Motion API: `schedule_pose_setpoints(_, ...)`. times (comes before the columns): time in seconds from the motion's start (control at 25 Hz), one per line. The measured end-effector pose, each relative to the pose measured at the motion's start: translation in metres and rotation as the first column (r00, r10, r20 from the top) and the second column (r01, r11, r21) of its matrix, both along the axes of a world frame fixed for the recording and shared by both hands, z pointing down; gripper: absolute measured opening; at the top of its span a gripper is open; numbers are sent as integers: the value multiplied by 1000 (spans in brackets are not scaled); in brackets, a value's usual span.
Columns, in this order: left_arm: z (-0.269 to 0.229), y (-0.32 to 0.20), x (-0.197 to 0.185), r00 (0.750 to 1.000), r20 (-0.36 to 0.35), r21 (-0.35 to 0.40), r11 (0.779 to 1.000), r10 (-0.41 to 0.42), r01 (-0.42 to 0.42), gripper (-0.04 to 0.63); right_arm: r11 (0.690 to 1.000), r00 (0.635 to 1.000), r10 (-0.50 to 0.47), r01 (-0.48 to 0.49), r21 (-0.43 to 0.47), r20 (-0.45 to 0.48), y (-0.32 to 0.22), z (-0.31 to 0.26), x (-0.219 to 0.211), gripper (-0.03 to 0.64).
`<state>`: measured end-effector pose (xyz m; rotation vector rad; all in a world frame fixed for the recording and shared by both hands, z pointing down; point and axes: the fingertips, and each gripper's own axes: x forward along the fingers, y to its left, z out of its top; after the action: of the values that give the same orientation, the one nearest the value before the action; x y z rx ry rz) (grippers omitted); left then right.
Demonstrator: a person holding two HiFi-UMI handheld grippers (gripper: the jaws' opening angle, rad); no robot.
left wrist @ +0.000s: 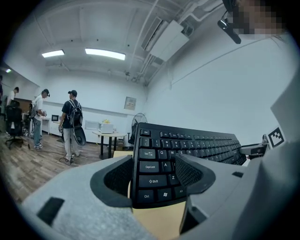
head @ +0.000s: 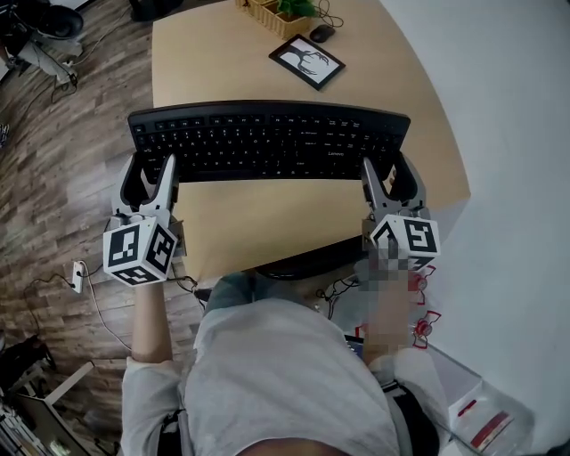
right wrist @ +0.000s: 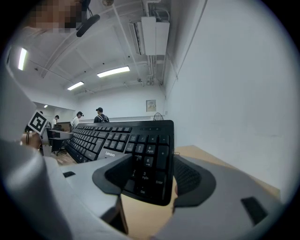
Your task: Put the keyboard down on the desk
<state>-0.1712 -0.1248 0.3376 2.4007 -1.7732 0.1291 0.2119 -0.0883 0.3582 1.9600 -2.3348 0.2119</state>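
1. Closest to me, the person [head: 285, 374] stands at the desk's near edge with a gripper held out in each hand.
2. The left gripper [head: 156, 171] has its jaws clamped on the keyboard's left end, around the Ctrl and Shift keys. This end hangs just past the desk's left edge.
3. The right gripper [head: 385, 174] pinches the opposite end, at the number pad, near the desk's right edge.
4. The keyboard [head: 267, 141] spans the desk [head: 267, 218] from side to side, keys up. In both gripper views it looks tilted, with bare desktop showing under its near edge, so I judge it is not fully set down. The lowering step seems to be in hand.
5. The next move calls for bringing both ends down level together. Each pair of jaws should spread only once the keyboard lies flat. A shift to the right would cure the overhang.
6. Beyond the keyboard, toward the far edge, lie a framed picture [head: 307, 61], a mouse [head: 321, 33] and a basket [head: 272, 12].
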Motion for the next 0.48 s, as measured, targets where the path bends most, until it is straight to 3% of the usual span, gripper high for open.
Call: schedule_pose_setpoints(0.48,75,-21,5,1000,8,-198,980,-7,9,284,984,1000,-9,12,-176,14,-20,68,5,255)
